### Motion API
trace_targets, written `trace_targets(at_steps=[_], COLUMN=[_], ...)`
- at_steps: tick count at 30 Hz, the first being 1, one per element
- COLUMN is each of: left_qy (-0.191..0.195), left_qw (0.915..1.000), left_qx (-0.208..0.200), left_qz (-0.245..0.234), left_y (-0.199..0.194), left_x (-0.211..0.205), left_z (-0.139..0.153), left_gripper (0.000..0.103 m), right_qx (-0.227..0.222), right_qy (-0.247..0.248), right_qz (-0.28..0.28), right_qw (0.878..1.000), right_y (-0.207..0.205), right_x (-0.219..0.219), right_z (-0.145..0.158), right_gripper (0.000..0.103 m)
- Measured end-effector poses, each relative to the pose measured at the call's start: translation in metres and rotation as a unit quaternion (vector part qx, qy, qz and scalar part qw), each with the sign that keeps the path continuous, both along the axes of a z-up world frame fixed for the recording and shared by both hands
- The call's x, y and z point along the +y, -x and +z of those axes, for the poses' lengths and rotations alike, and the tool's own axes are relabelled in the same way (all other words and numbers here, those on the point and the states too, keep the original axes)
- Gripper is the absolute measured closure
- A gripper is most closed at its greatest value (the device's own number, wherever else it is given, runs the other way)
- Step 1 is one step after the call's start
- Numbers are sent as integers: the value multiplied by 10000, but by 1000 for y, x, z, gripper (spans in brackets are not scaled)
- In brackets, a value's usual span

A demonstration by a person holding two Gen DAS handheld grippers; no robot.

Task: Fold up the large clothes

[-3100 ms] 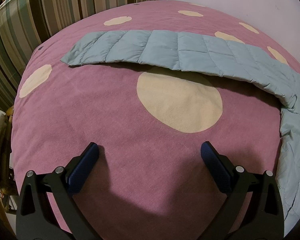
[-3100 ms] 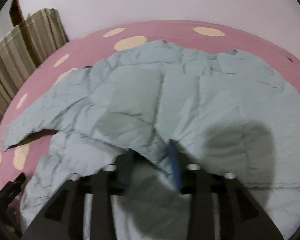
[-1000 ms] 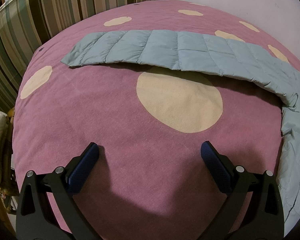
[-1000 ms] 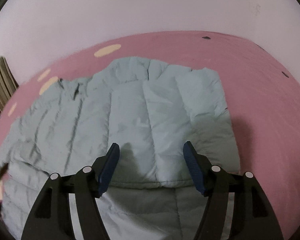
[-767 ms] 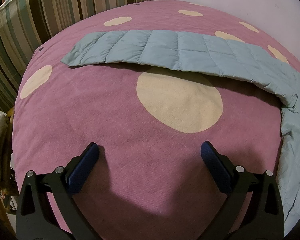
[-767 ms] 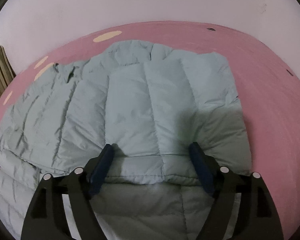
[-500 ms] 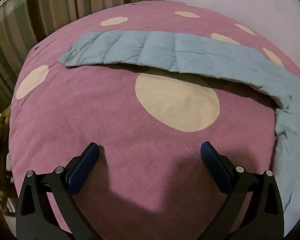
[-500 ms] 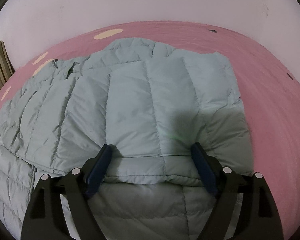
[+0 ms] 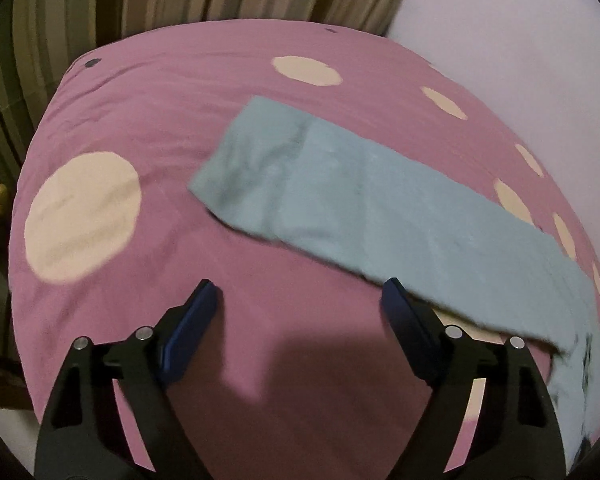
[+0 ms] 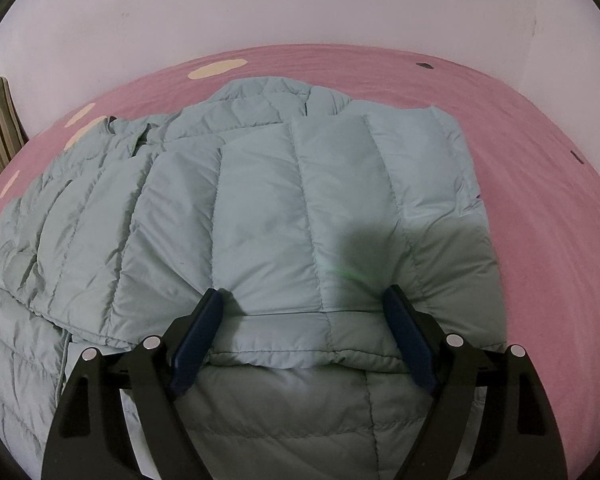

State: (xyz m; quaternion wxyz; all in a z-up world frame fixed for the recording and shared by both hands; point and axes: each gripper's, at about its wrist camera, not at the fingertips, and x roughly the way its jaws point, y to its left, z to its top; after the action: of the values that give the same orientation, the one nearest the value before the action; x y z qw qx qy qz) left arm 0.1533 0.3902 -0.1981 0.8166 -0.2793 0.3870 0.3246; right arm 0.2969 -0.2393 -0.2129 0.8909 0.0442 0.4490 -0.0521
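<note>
Both grippers are held with fingers spread wide, nothing pinched. The left gripper (image 9: 296, 300) is held over the pink bedspread (image 9: 140, 96), near the jacket's sleeve (image 9: 340, 184). The right gripper (image 10: 302, 308) is placed over the jacket (image 10: 260, 200), spread on the bed.

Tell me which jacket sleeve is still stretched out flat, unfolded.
The sleeve ahead of the left hand-held gripper lies extended across the pink blanket. The other sleeve is folded over the jacket body.
</note>
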Motion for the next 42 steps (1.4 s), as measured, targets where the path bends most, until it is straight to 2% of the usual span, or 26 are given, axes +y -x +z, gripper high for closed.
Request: trace_targets(at_steps=[5, 6, 7, 8, 9, 10, 11, 12, 14, 17, 20, 23, 27, 30, 34, 39, 42], left_qy=[209, 216, 154, 70, 2, -107, -194, -183, -310, -595, -762, -1005, -1229, -1318, -1333, -1221, -1139], left_qw=[9985, 9977, 9971, 9967, 9965, 9965, 9969, 9975, 9979, 9972, 9959, 9930, 9849, 9734, 9541, 9301, 9185], left_qx=[-336, -425, -446, -387, -322, -283, -267, -279, -216, -205, -410, -612, -860, -1074, -1236, -1234, -1167], left_qz=[368, 477, 594, 711, 771, 774, 715, 627, 535, 412, 258, -114, -860, -1534, -2381, -3237, -3601], left_y=[-10, -11, -11, -10, -10, -12, -15, -18, -24, -28, -31, -42, -65, -85, -110, -133, -145], left_x=[32, 36, 38, 41, 43, 43, 42, 42, 39, 31, 16, -13, -74, -134, -220, -317, -361], left_z=[-3, -3, -4, -5, -6, -6, -6, -6, -3, 6, 22, 44, 73, 91, 102, 98, 88], left_gripper=[19, 23, 31, 48, 59, 65, 83, 90, 96, 99, 99, 99, 99, 99, 99, 99, 99], right_qx=[-6, -8, -7, -8, -11, -10, -9, -9, -9, -9, -16, -21, -42, -62, -89, -126, -130], right_qy=[14, 14, 14, 14, 14, 17, 18, 18, 20, 13, 10, 5, -32, -52, -125, -202, -212], right_qz=[-6, -7, -8, -8, -8, -8, -8, -10, -10, -10, -10, -10, -23, -37, -52, -76, -85], right_qw=[10000, 10000, 10000, 10000, 10000, 10000, 10000, 10000, 10000, 10000, 10000, 10000, 10000, 10000, 9999, 9997, 9997], right_y=[1, 0, 1, 1, 1, 1, 1, 1, 1, 1, 1, 0, 0, 2, 3, 7, 7], right_x=[1, 0, 1, 1, 0, 0, 0, 1, 1, 1, 1, 0, -2, -1, -3, -2, -1], right_z=[0, 0, 0, 0, 1, 1, 1, 1, 1, 1, 1, 1, 1, 1, 1, 1, 1], right_gripper=[22, 22, 22, 22, 22, 22, 22, 22, 22, 22, 22, 22, 22, 22, 21, 21, 20])
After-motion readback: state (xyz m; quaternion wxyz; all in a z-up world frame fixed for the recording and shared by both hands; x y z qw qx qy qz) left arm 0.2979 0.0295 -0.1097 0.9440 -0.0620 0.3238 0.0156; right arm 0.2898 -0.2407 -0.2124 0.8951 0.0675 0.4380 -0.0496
